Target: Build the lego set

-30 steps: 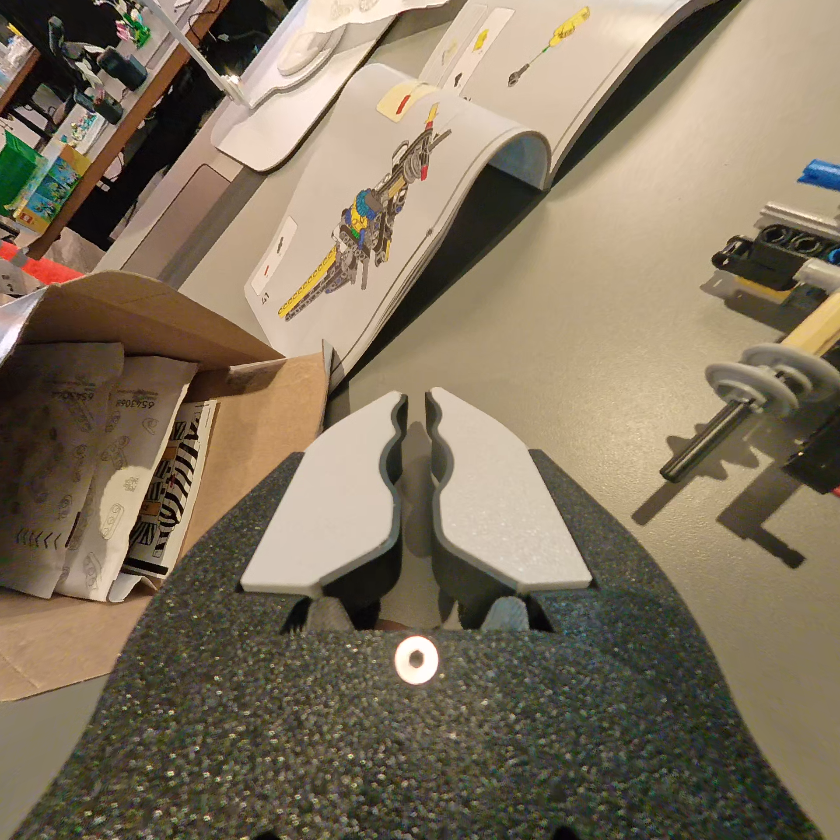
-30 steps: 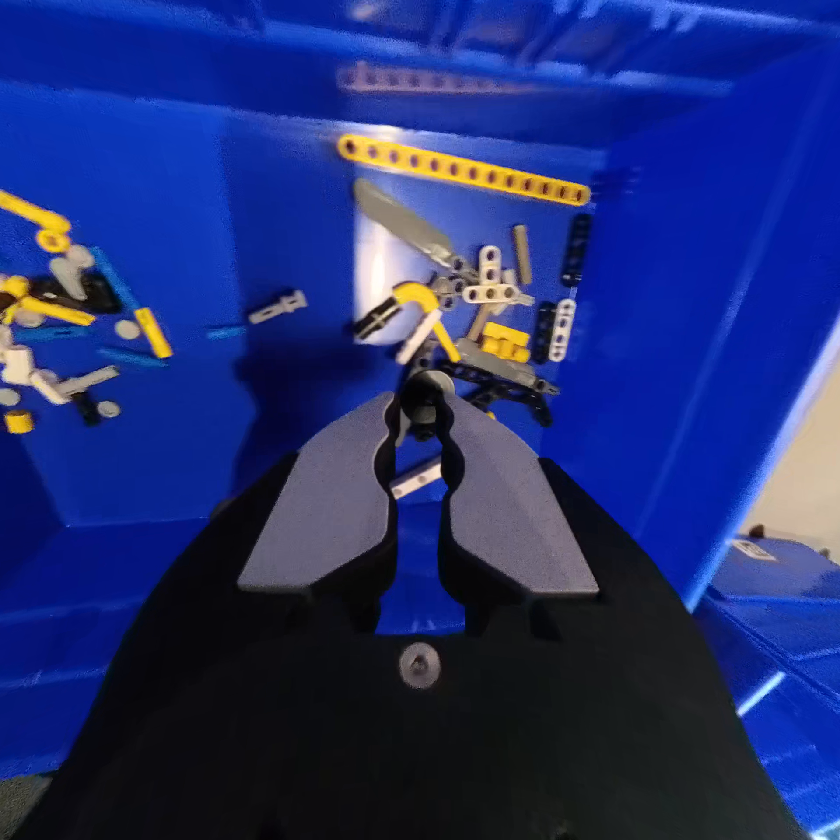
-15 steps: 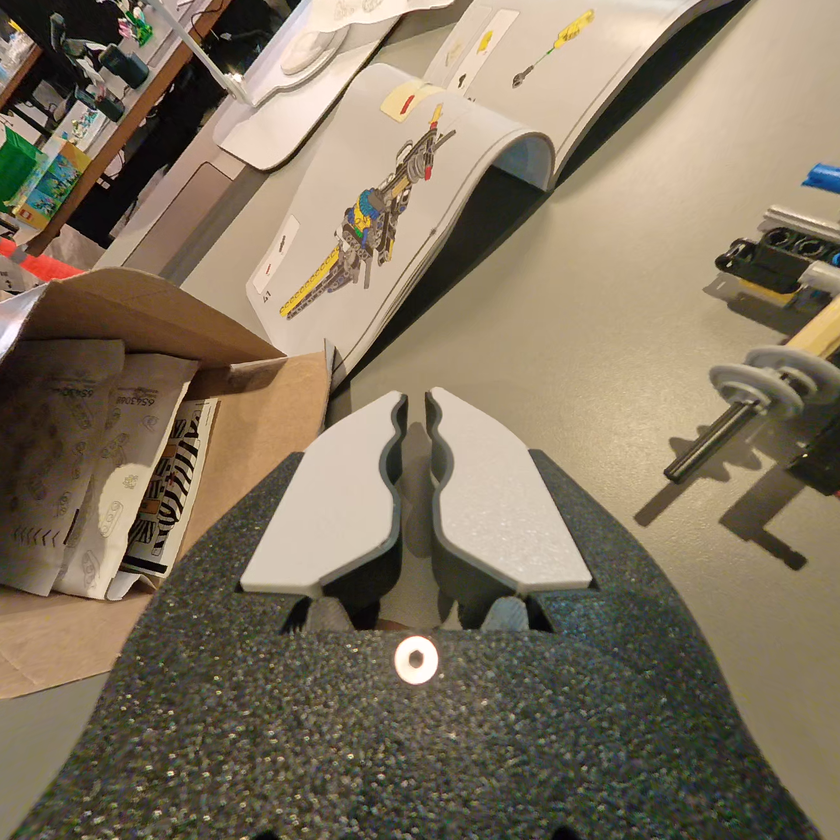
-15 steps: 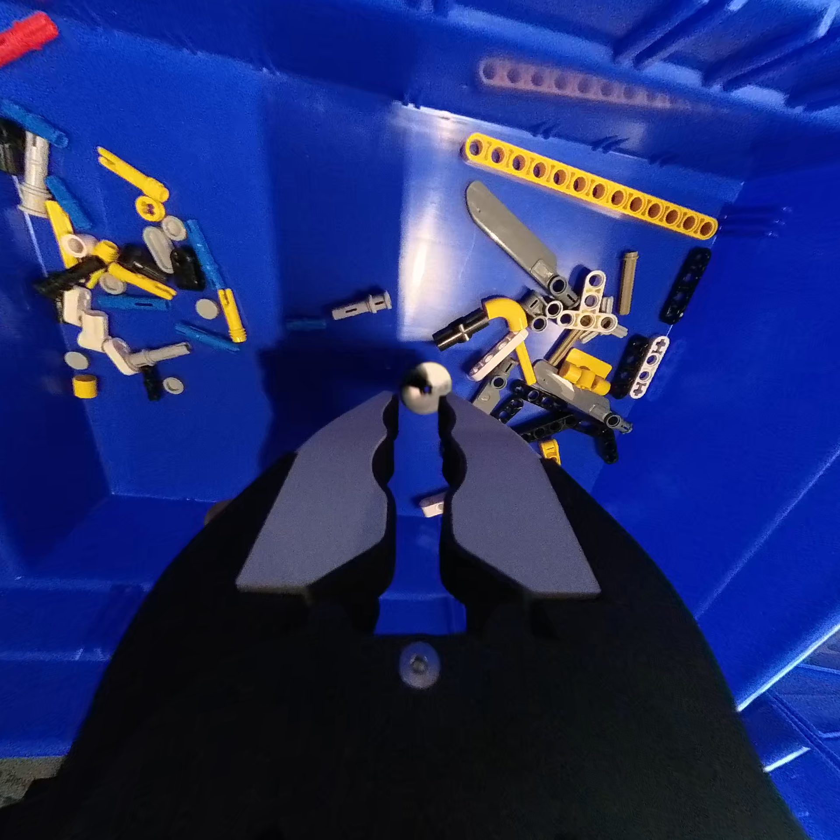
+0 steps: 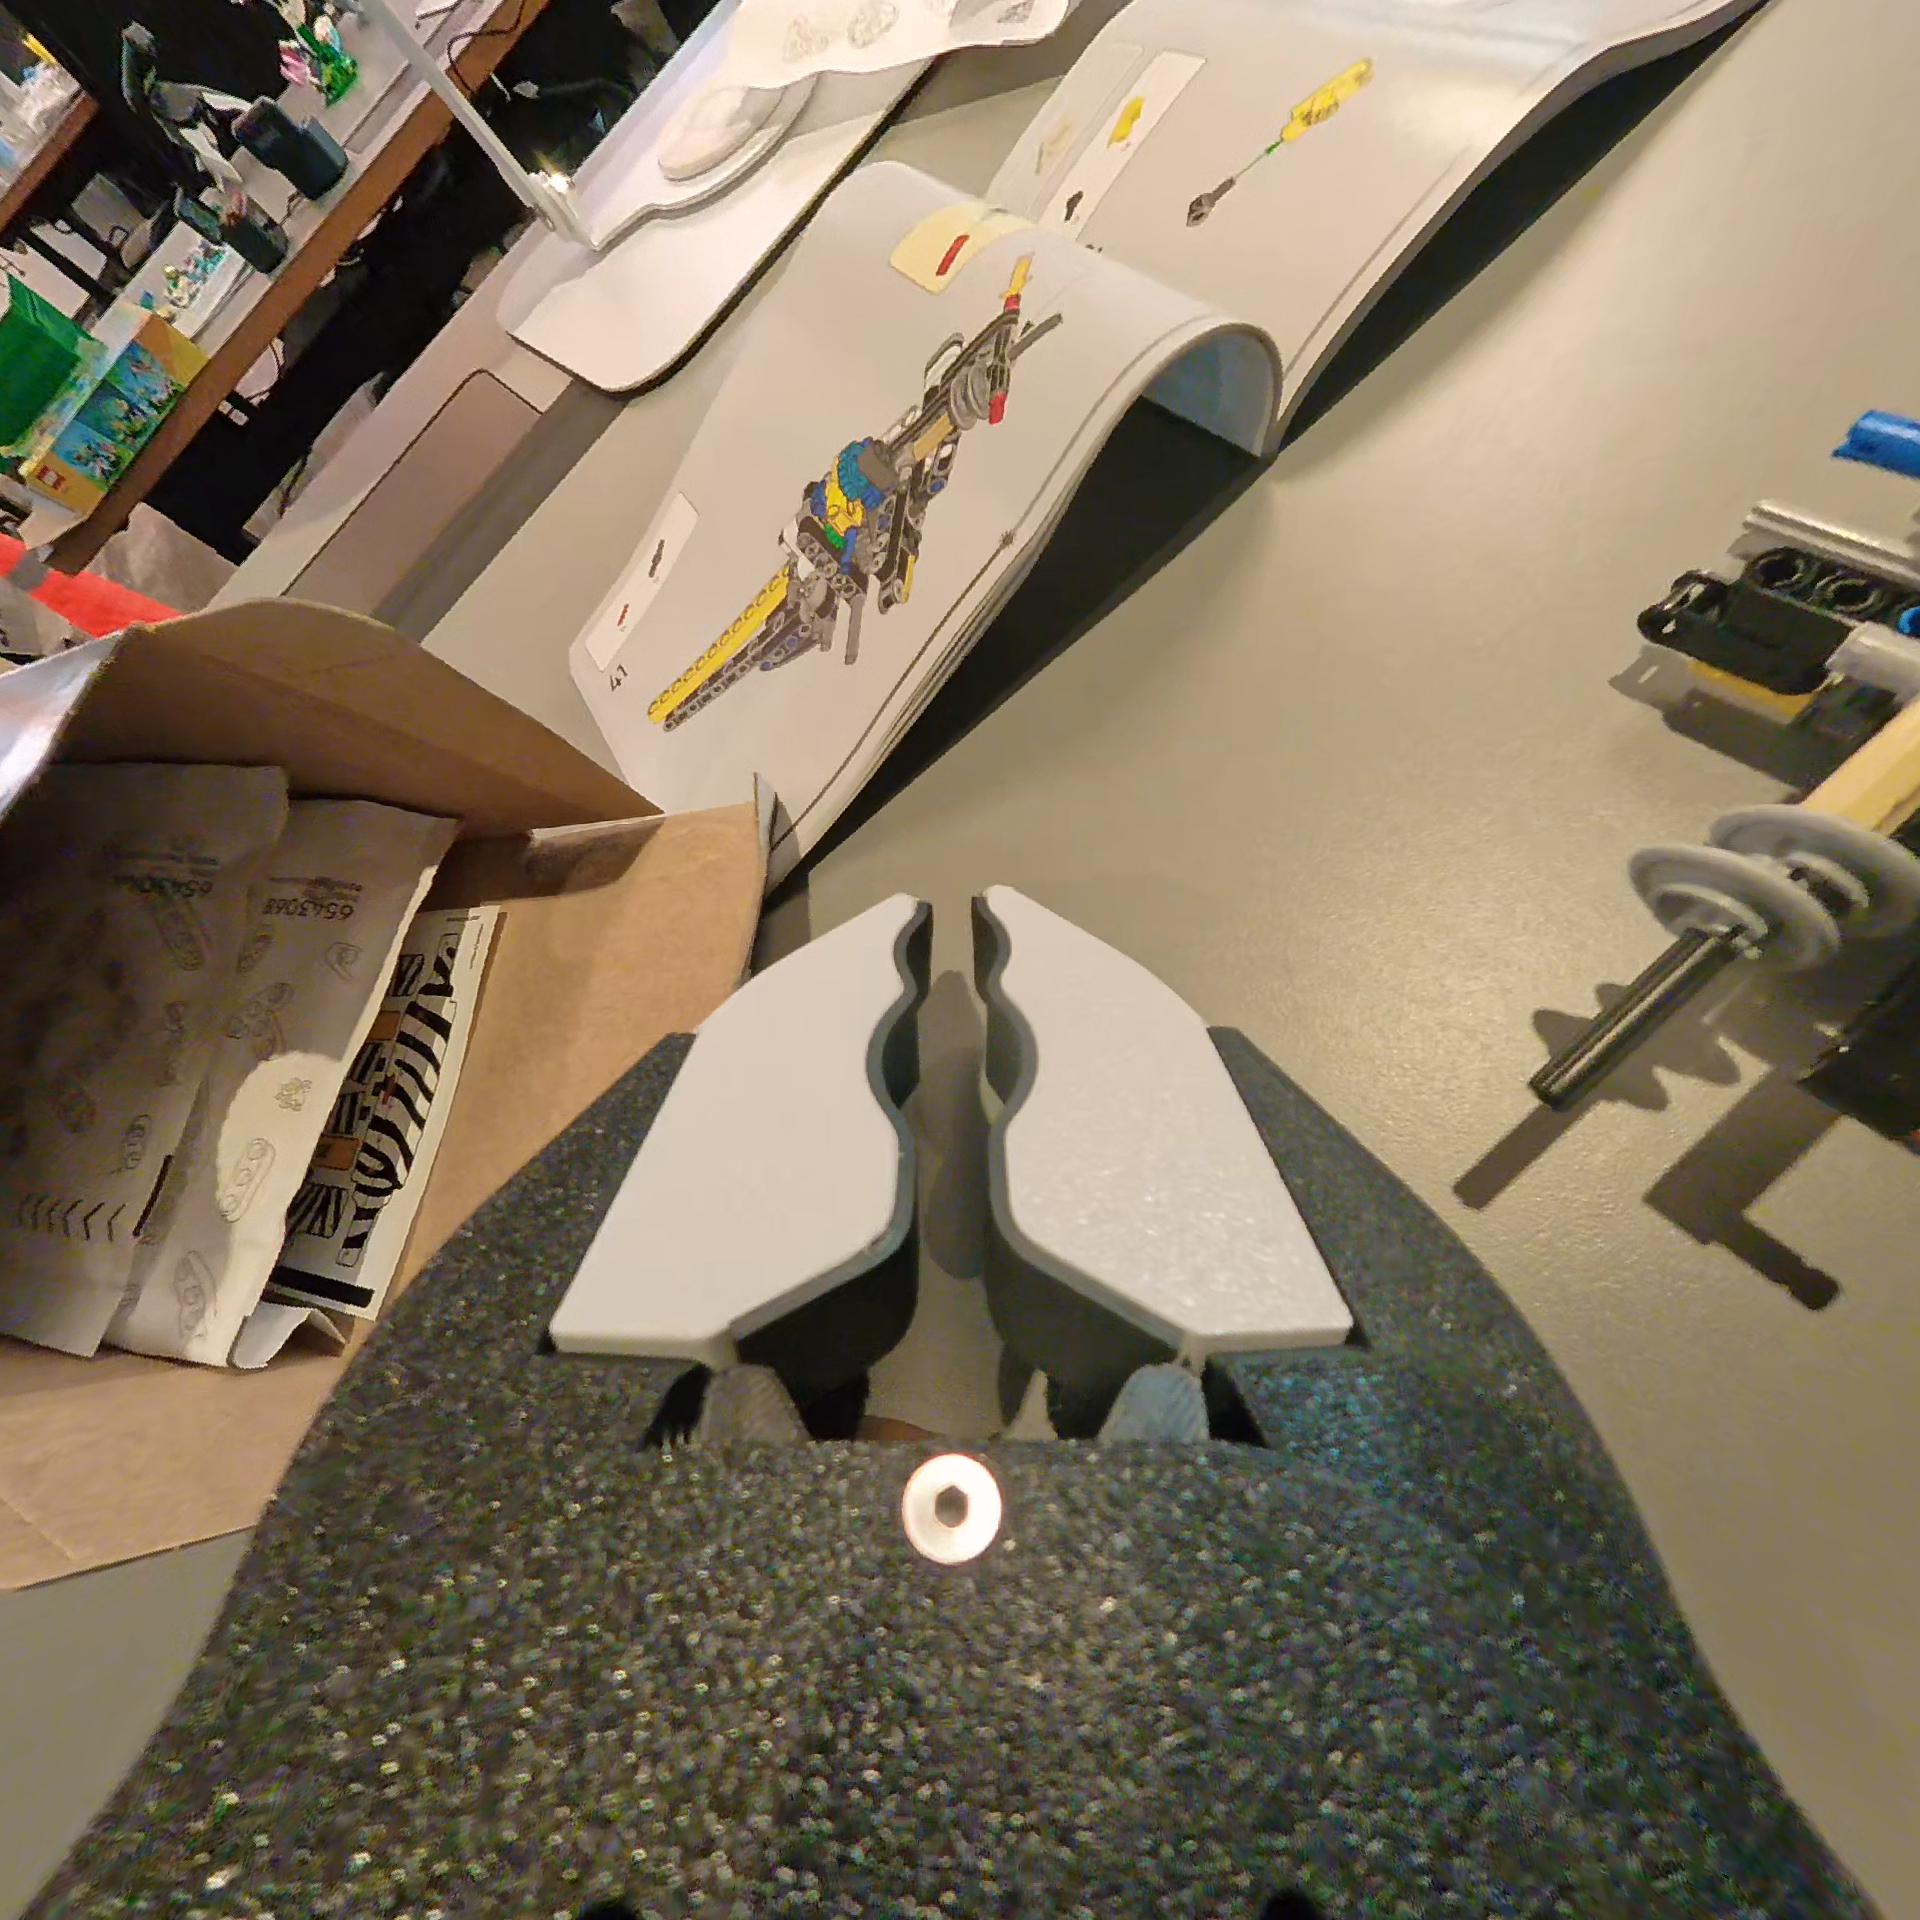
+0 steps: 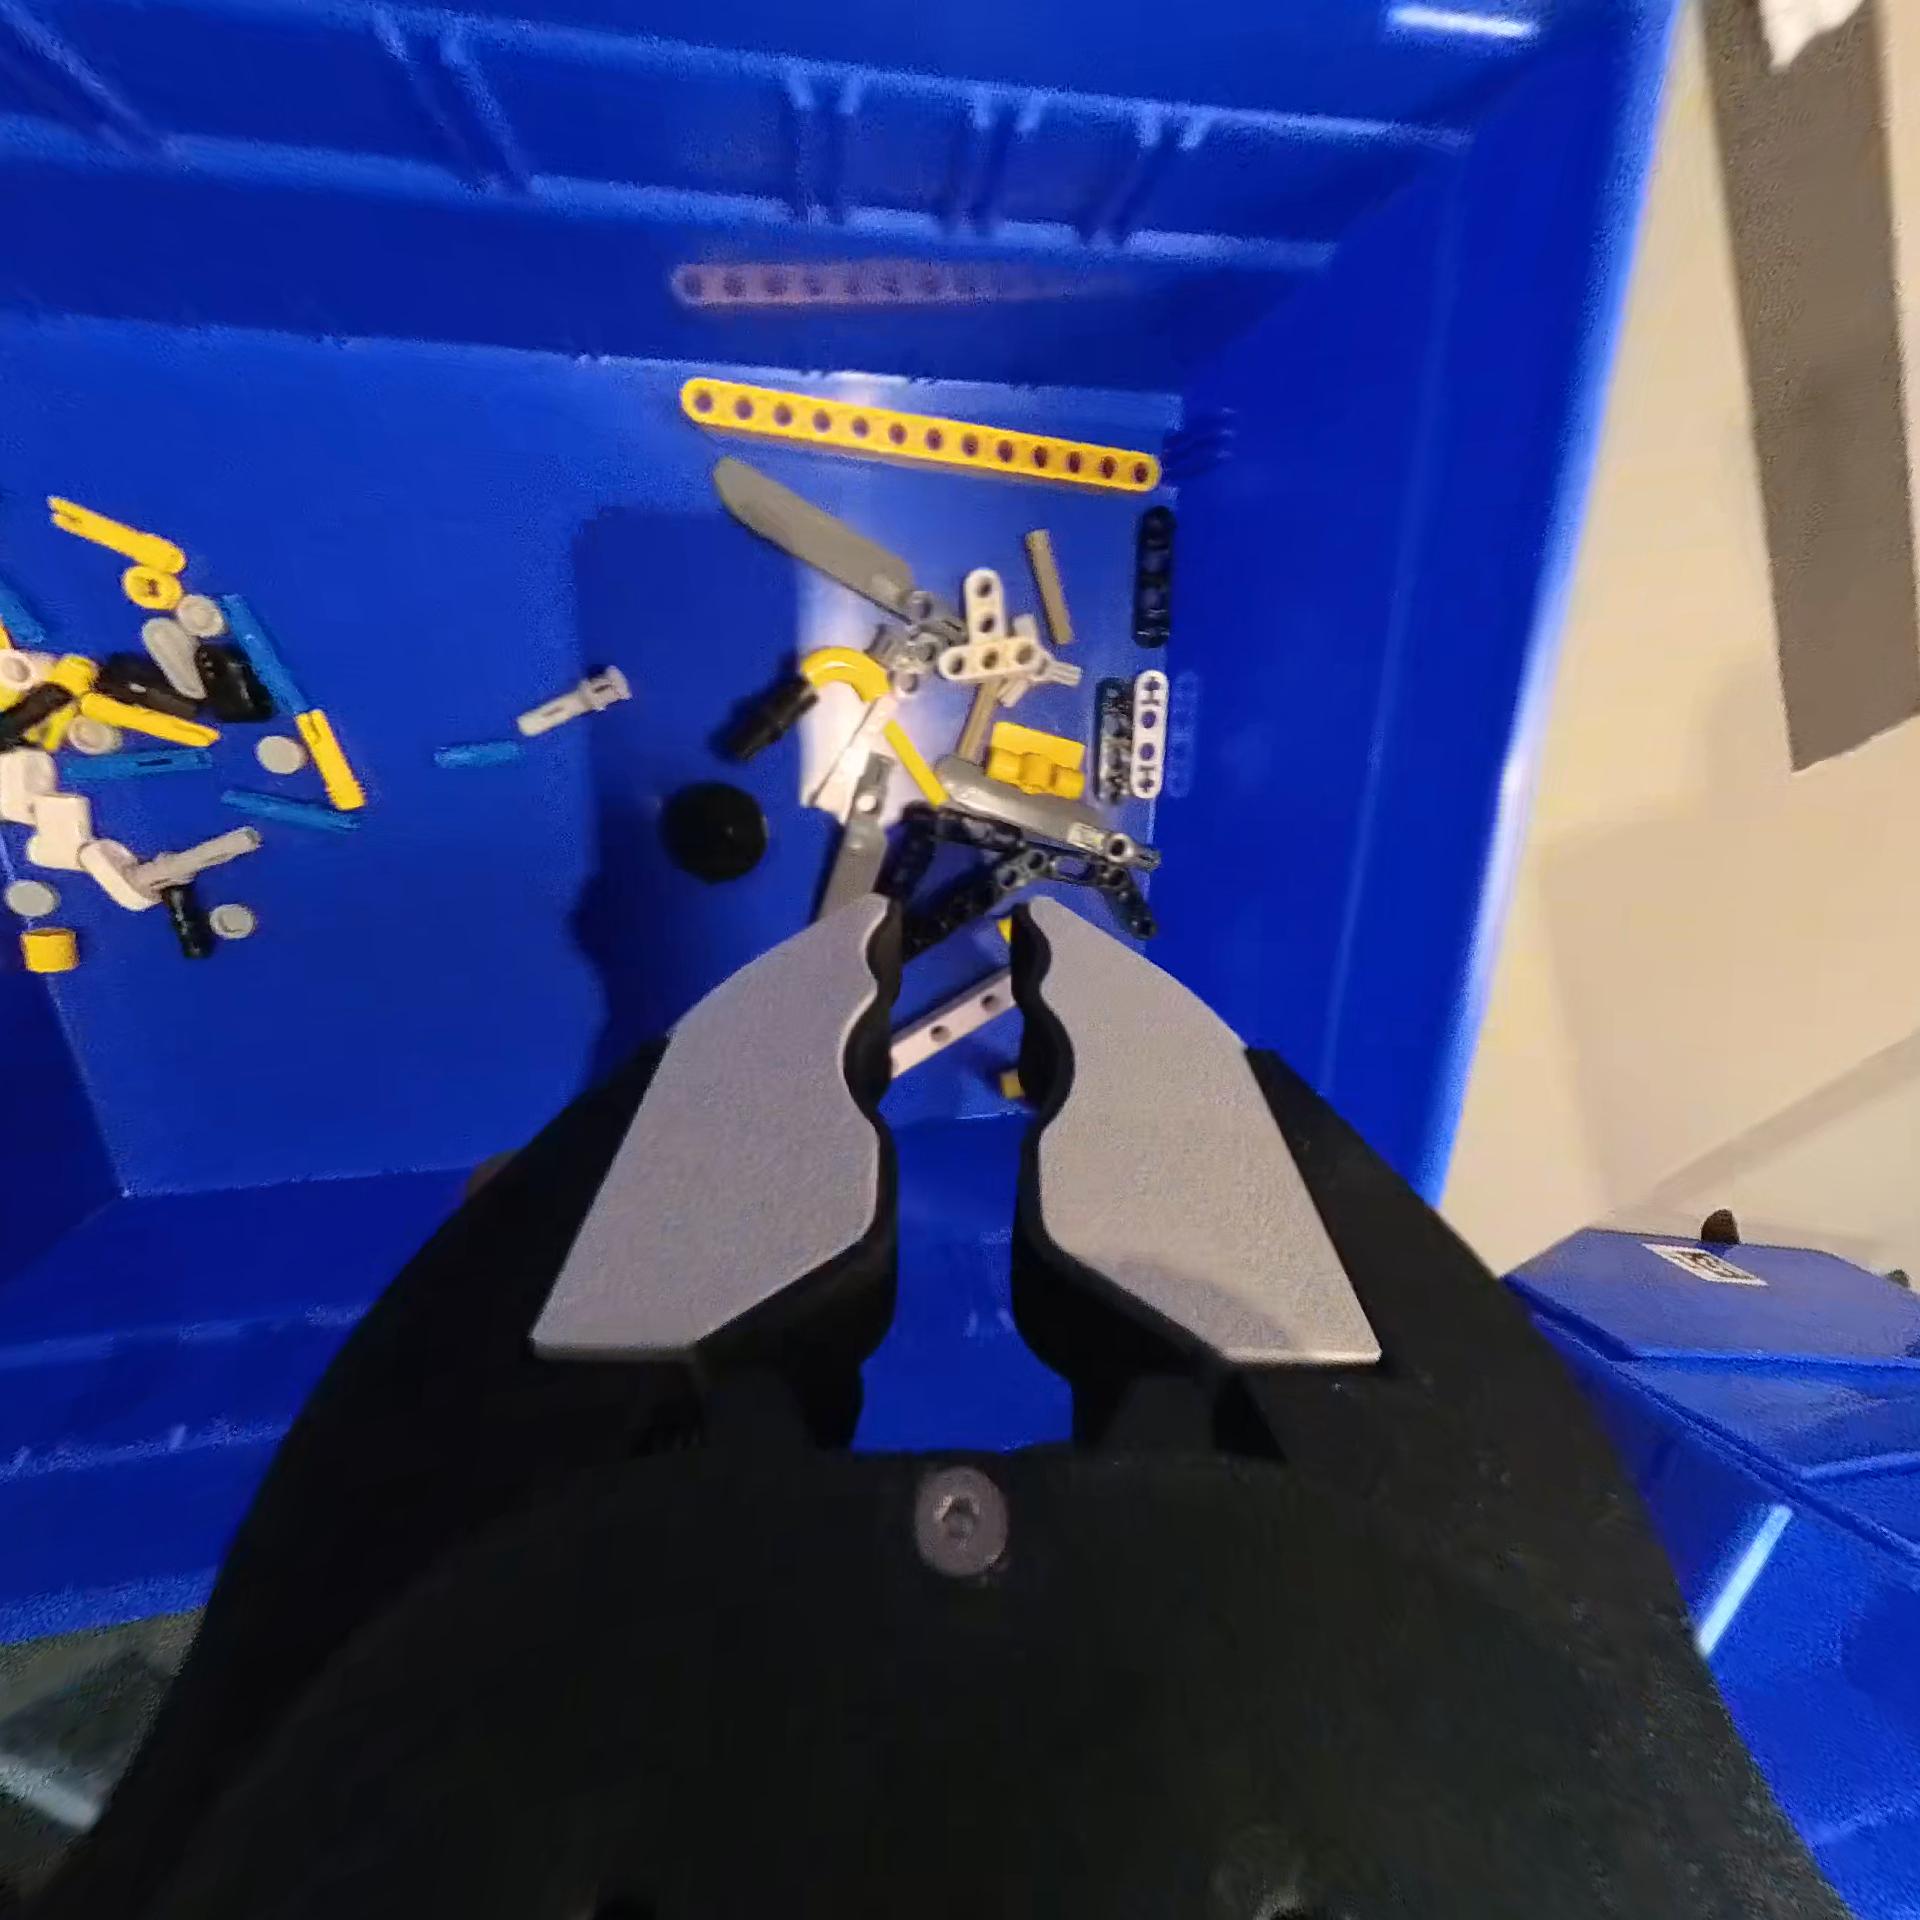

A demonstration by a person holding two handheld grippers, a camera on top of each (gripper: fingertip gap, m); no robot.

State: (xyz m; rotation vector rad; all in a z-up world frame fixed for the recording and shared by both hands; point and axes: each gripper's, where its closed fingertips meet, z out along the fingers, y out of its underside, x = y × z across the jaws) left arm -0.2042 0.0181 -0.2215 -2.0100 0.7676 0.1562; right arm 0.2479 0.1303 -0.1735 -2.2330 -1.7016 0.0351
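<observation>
My right gripper hangs open and empty over a blue bin of loose Lego parts. A black round piece lies on the bin floor just left of the fingertips. A long yellow beam, a grey blade and a heap of small beams and pins lie ahead. My left gripper is shut and empty, low over the grey table. The partly built model, with grey discs on a black axle, lies to its right.
An open instruction booklet lies ahead of the left gripper. A cardboard box with paper bags stands at its left. More small parts lie at the bin's left. A second blue bin stands to the right.
My right gripper held the black round piece at its fingertips; its jaws have opened and the piece now lies on the bin floor. The left gripper has barely moved.
</observation>
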